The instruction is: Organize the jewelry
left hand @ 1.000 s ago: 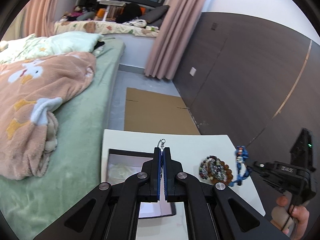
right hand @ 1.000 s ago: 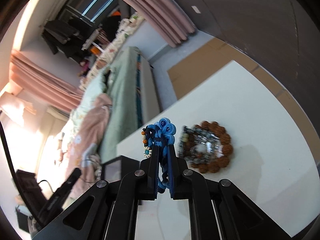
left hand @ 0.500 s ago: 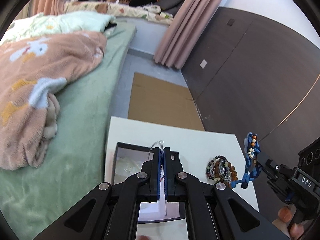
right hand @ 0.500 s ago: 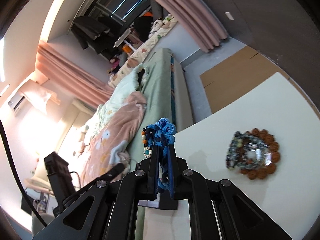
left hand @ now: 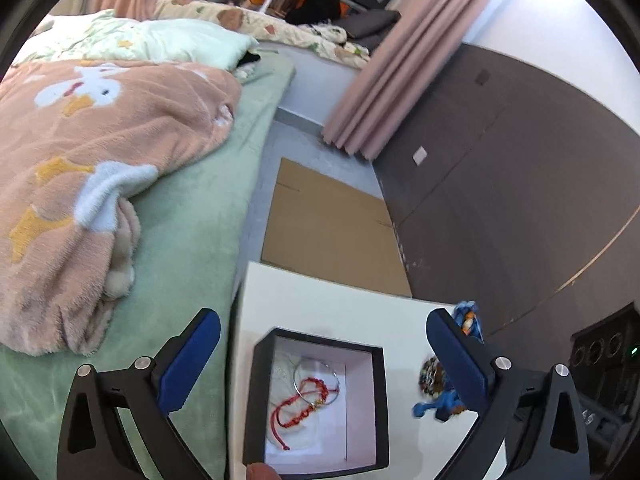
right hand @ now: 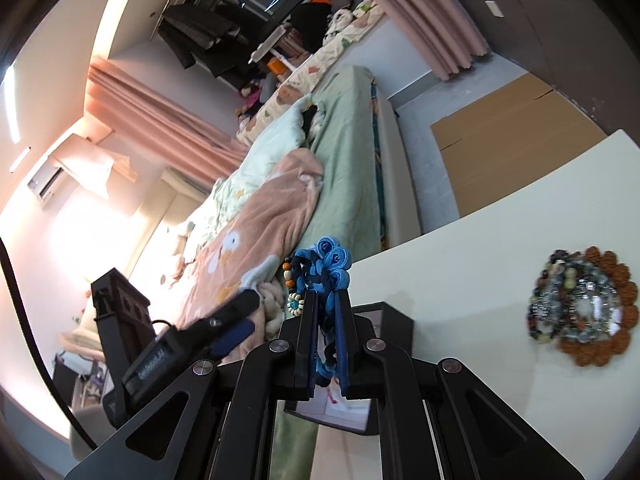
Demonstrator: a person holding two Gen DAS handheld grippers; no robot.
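Left gripper [left hand: 322,354] hangs with its blue-padded black jaws spread wide and holding nothing, one finger over the green bedspread [left hand: 192,216] and the other over the white tabletop [left hand: 320,304], straddling a square black-walled jewelry box with a pale lining [left hand: 382,400]. Inside the box lie a thin silver wire bangle [left hand: 298,364] and a red knotted cord bracelet [left hand: 298,400], overlapping on the lining. The gripper points forward and slightly down above the box, and a fingertip of the person [left hand: 260,472] shows at the box's near edge. To the right on the tabletop, a coil of mixed dark and brown beaded bracelets [right hand: 582,306] rests flat, well apart from the box in the right wrist view. Right gripper [right hand: 326,320] has its jaws drawn narrow and clamped on a blue braided rope bracelet with rosette knots and small orange and white beads [right hand: 326,268], whose knotted end stands up above the fingertips while the rest runs down between the pads. This gripper is rolled strongly to one side, so bed and table look tilted, and it holds the bracelet in the air over the box's corner at the table edge beside the bed. A peach fleece blanket with white duck figures [left hand: 100,140] lies rumpled on the bedspread, and flattened brown cardboard [left hand: 332,236] covers the floor beyond the table.
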